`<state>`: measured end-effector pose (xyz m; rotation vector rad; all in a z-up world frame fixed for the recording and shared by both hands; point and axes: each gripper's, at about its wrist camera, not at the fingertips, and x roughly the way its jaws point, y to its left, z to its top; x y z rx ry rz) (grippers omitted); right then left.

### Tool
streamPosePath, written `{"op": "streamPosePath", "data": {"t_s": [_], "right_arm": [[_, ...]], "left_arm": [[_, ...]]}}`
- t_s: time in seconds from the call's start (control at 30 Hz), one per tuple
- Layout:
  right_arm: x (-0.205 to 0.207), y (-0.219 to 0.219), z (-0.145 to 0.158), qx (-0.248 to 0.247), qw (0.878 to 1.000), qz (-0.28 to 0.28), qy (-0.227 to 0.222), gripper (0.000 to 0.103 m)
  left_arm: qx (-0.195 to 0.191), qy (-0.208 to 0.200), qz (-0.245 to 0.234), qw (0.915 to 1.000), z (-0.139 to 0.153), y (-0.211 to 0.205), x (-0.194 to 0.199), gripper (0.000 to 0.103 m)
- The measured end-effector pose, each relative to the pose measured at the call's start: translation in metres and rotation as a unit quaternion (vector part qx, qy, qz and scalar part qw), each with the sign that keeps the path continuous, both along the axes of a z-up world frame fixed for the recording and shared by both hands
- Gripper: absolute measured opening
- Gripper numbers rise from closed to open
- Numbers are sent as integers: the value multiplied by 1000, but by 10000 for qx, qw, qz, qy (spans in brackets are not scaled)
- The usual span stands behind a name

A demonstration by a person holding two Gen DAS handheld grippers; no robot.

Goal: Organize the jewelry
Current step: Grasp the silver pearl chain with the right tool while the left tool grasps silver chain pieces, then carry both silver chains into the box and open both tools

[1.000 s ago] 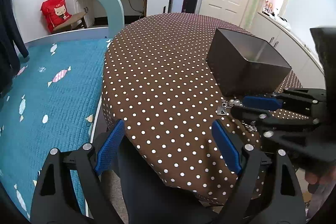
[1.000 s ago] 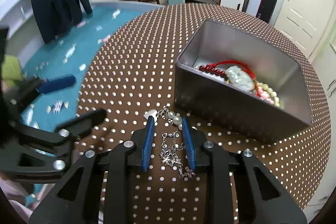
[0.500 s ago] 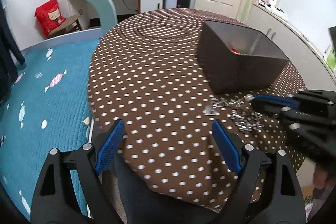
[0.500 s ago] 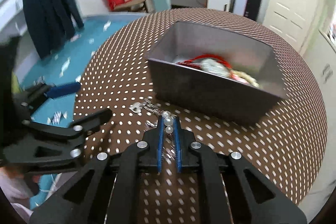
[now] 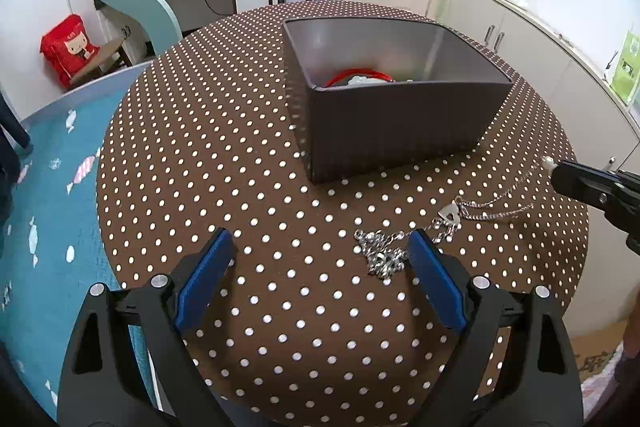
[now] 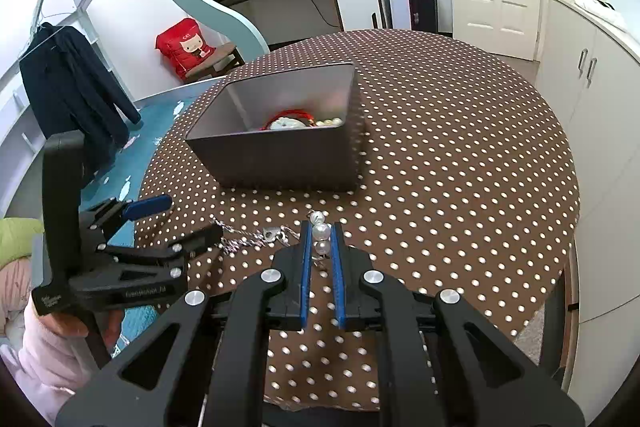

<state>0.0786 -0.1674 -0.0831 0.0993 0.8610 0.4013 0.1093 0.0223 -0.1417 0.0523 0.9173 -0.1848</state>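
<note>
**A:** Going left to right, what could go wrong from here?

**B:** The left gripper [image 5: 318, 283] hovers low over the polka-dot tablecloth [image 5: 224, 155] with its blue pads spread wide and nothing between them. Its right pad sits just beside the bunched end of the silver chain necklace [image 5: 384, 255]. In my judgement a stray nudge there could snag the links. Further right, the right gripper [image 6: 322, 251] has just been closing, and its pads now pinch the pearl section [image 6: 321, 231] of that necklace. One pearl pokes out past the tips. The grip looks narrow, so I think the beads could roll free if the pull gets sharp.

**A:** And the rest of the chain?

**B:** Most of it trails on the cloth in front of the grey box [image 5: 394, 131], drawn out toward the right gripper. If it is lifted too low, the dangling length may catch the box's near wall or drape outside.

**A:** How does the necklace look?

**B:** Thin, bright silver links, a small heart-shaped charm [image 5: 451, 214] about midway, a tangled clump at the left end and white pearls at the right end. The box already holds a red cord bracelet [image 6: 290, 115] and pale beads.
</note>
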Motion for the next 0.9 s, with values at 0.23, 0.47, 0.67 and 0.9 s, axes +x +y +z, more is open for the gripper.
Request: {"op": "streamPosePath", "data": {"t_s": [0.23,0.47,0.67,0.9], "right_arm": [[6,-28,9,142,9998,-98,-130,8],[5,-42,-2,210,9997,-134,0,8],[12,-49,6,325,9993,-170,-70,8],[11,-53,7,327,9991,-255,-50,8]], "left_arm": [[40,185,-167,9997,-4,-15,9,87],[192,76,-572,9981,-4,-36,2,33],[236,50,-716,9971,-5,-48,5,7],[84,38,-776,9969,-5,-48,-6,3]]}}
